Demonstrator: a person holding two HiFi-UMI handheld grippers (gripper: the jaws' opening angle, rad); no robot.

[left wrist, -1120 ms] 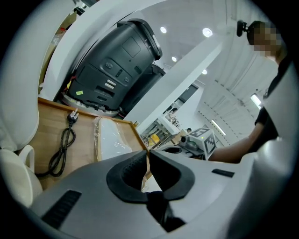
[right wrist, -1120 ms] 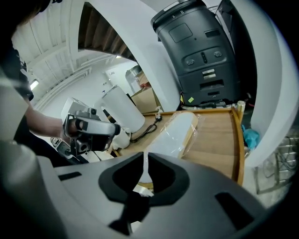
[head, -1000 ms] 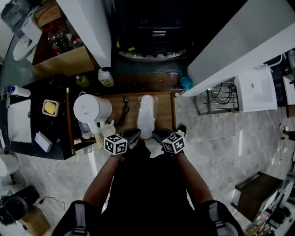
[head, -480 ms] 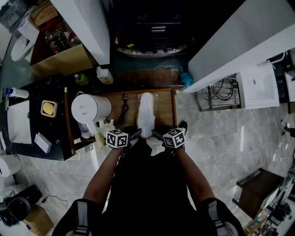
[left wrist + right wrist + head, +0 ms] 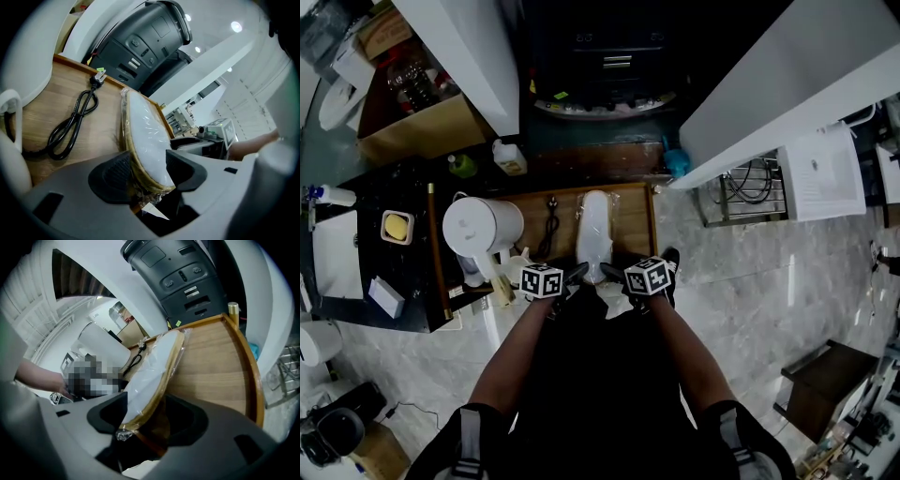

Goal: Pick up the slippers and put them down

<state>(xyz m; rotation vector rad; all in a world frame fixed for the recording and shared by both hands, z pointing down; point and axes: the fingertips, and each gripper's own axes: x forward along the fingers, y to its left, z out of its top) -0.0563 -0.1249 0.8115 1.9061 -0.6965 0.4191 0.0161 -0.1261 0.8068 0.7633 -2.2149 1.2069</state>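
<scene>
The slippers [image 5: 594,230], a white pair with a tan rim wrapped in clear plastic, lie lengthwise on the wooden tray [image 5: 634,221]. Both grippers are at the pack's near end. My left gripper [image 5: 577,274] has just been opening its jaws. In the left gripper view the slippers [image 5: 146,136] run between the spread jaws of that gripper [image 5: 147,171], resting on the wood. My right gripper [image 5: 613,273] has also just been opening. In the right gripper view the slippers [image 5: 152,373] lie tilted between the wide jaws of that gripper [image 5: 151,414].
A white kettle [image 5: 483,225] stands at the tray's left end, and a black power cable [image 5: 550,225] lies between it and the slippers. A dark appliance [image 5: 609,66] sits behind the tray. A black side table [image 5: 366,187] holds a soap dish [image 5: 397,225]. White counters flank both sides.
Both grippers have sunk toward the tray and drawn a little closer together. Their jaws have spread apart, and the slipper pack now rests on the wood.
</scene>
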